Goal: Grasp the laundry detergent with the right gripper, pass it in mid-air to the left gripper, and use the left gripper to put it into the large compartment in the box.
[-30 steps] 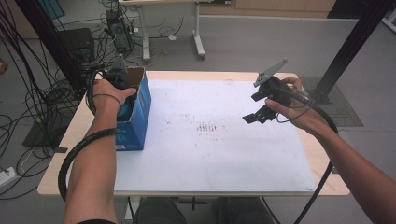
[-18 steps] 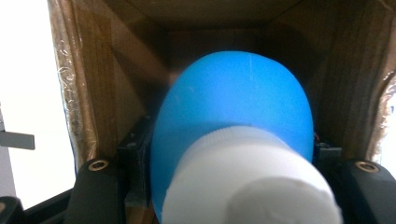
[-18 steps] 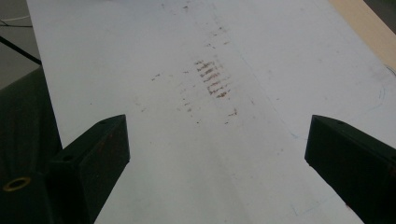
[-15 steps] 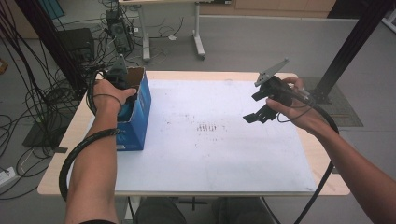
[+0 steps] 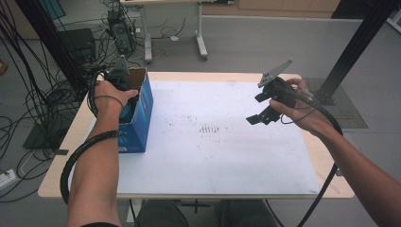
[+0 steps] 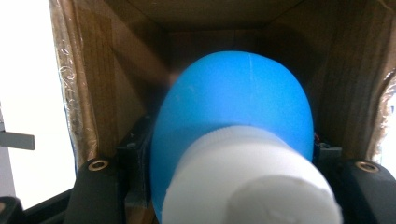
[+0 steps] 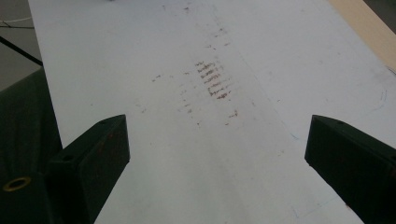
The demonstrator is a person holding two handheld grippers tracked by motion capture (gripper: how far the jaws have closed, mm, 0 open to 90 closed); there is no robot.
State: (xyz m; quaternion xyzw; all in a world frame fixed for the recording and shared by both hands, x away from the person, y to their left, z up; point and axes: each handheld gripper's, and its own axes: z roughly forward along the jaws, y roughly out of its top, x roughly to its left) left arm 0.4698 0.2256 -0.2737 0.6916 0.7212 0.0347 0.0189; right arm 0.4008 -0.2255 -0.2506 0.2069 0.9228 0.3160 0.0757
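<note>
The left claw (image 5: 124, 92) reaches down into the open top of a blue cardboard box (image 5: 139, 118) that stands at the left edge of the surface (image 5: 227, 156). In the left gripper view its jaws are clamped on a blue bottle (image 6: 233, 126) with a white cap (image 6: 252, 182). The bottle sits inside the box, between the brown inner walls. Its long axis runs along the line of the jaws, cap end toward the camera and rounded blue end pointing deeper into the box. So the bottle lies straight ahead of the left claw, already in its grip, and any coming move, whether lowering it further or lifting it out, probably has to follow that same axis through the box's opening to keep clear of the walls. The right claw (image 5: 265, 111) hangs well apart over the right side of the surface, jaws spread wide with nothing between them, above a patch of faint brown marks (image 7: 212, 79). The left hand is by far the nearer to the bottle.
</note>
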